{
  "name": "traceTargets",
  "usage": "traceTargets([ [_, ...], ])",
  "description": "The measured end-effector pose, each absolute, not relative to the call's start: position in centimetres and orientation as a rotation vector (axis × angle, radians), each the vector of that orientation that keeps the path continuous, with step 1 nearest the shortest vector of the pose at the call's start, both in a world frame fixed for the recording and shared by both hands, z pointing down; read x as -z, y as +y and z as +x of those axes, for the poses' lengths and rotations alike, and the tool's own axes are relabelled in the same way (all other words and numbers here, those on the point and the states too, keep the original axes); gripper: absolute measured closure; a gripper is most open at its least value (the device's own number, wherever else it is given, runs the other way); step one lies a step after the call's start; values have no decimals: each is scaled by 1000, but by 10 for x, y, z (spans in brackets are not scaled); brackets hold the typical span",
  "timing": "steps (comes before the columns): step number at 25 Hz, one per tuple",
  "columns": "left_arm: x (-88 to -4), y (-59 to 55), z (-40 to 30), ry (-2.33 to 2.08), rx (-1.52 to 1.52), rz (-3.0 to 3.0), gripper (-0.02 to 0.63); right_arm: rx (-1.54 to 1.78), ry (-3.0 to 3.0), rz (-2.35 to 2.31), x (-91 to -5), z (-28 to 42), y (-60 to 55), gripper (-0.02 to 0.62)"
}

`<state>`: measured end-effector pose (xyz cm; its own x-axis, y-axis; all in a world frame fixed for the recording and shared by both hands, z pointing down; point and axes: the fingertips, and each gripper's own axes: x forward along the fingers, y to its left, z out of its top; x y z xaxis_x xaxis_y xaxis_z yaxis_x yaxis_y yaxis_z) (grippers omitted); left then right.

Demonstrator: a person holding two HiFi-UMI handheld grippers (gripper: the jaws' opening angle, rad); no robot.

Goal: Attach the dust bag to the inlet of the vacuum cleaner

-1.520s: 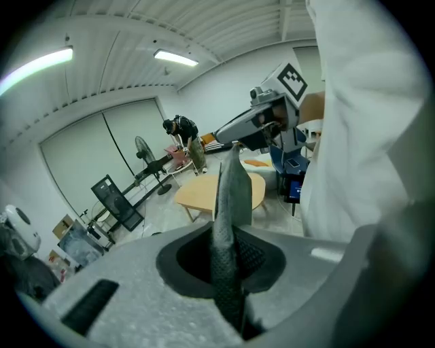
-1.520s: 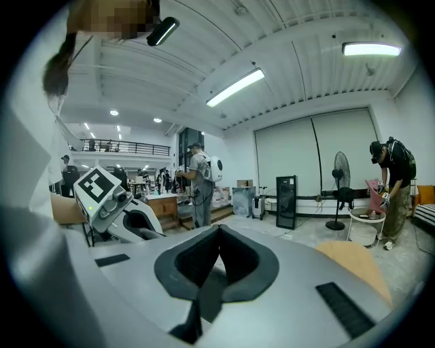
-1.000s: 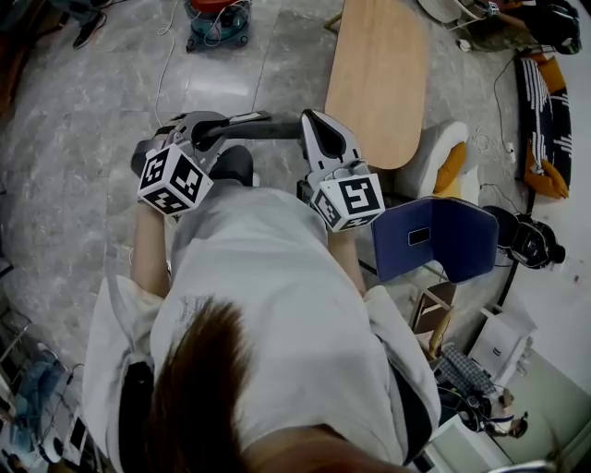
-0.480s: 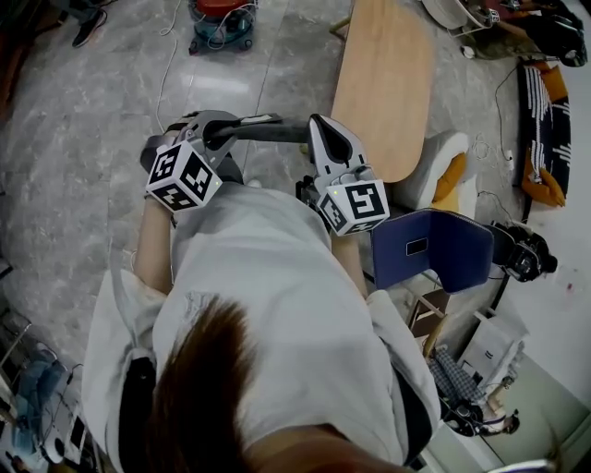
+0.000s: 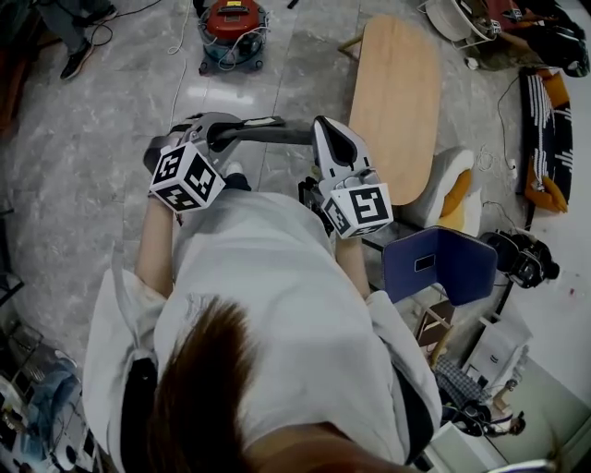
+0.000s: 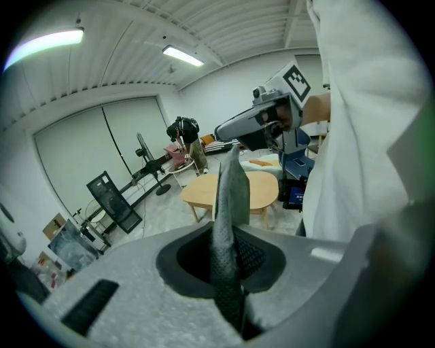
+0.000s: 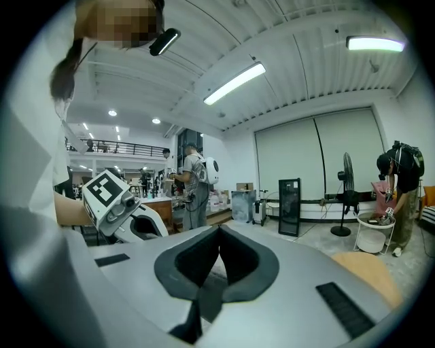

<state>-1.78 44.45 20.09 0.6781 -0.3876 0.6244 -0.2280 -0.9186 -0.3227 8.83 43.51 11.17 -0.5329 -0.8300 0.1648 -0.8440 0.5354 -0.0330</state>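
The jaws of the left gripper [image 6: 230,234] are almost shut, pinching a thin grey strip with a fine mesh texture. This is the dust bag [image 6: 228,197], seen edge-on. It rises out of the jaws and runs straight towards the tip of the right gripper [image 7: 217,231]. That gripper's jaws are pressed fully together. In the head view the bag spans the gap between the two tips like a taut band, so its far end looks nipped there, though the right gripper view shows little of it.

Both grippers are held out in front of the person, at about chest height, with the bag between them. Below lies a grey marbled floor [image 5: 102,120]. A pale wooden table [image 5: 397,102] stands ahead and to the right. The red vacuum cleaner [image 5: 231,23] sits on the floor at the top edge of the head view, well apart from the bag. It is too small there to make out its inlet.

The step in hand appears to be carrying the bag over to the vacuum cleaner; nothing is attached yet. The next move calls for bringing the bag close to the machine and finding the inlet. The bag's opening must then be turned to face the inlet squarely, with both grips kept firm so the bag neither sags nor twists.
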Motion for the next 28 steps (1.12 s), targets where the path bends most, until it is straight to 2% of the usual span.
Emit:
traceTargets([
  [13, -207, 398, -63, 547, 1114, -2675, 568, -164, -2656, 1409, -112, 52, 392, 594],
  [28, -231, 289, -31, 655, 1177, -2723, 568, -205, -2679, 1277, -132, 85, 251, 594],
])
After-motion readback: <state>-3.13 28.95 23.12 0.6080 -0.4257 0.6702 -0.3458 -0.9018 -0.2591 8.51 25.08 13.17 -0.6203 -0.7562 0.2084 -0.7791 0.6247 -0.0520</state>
